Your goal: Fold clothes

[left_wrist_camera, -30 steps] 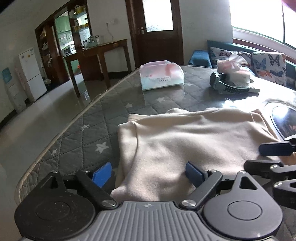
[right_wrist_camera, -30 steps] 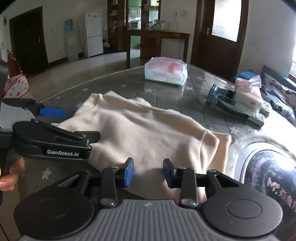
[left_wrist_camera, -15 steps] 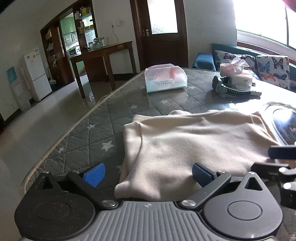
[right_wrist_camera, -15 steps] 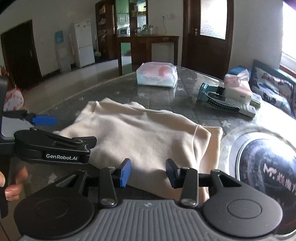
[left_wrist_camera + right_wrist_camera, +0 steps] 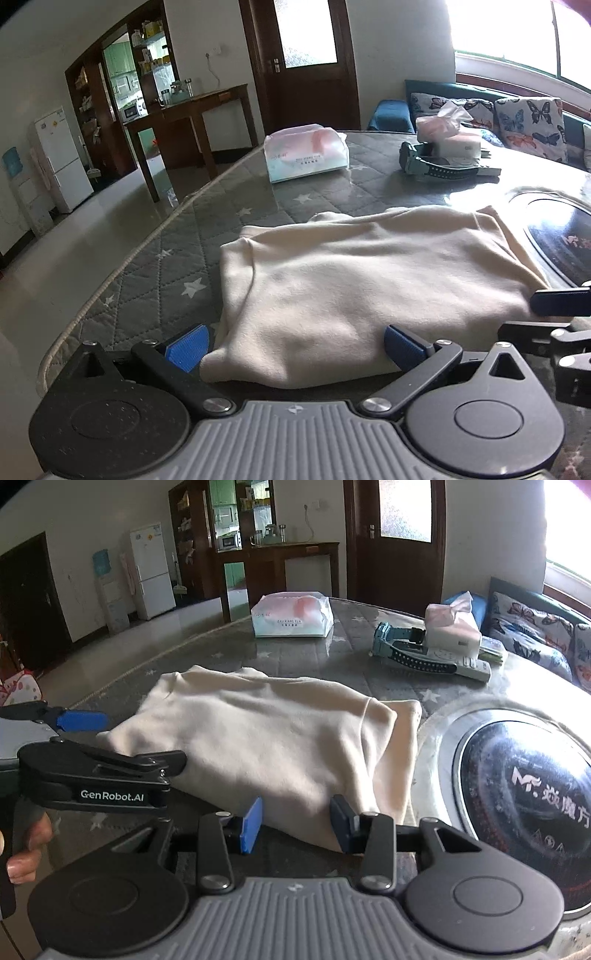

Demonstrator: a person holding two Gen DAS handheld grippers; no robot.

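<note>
A cream garment (image 5: 354,284) lies folded flat on the grey star-quilted table (image 5: 236,206); it also shows in the right wrist view (image 5: 266,734). My left gripper (image 5: 295,347) is open at the garment's near left corner, empty. My right gripper (image 5: 295,823) is open at the garment's near right corner, empty. Each gripper shows at the edge of the other's view: the right one (image 5: 557,314) and the left one (image 5: 85,731).
A tissue pack (image 5: 291,616), a tissue box (image 5: 450,627) and a remote with a teal device (image 5: 428,655) lie on the far side. A round black induction cooker (image 5: 524,786) sits right of the garment. The table edge (image 5: 129,258) runs along the left.
Both grippers have drawn back a little from the garment, staying open. The right gripper's fingers have spread wider. The garment has not moved.
</note>
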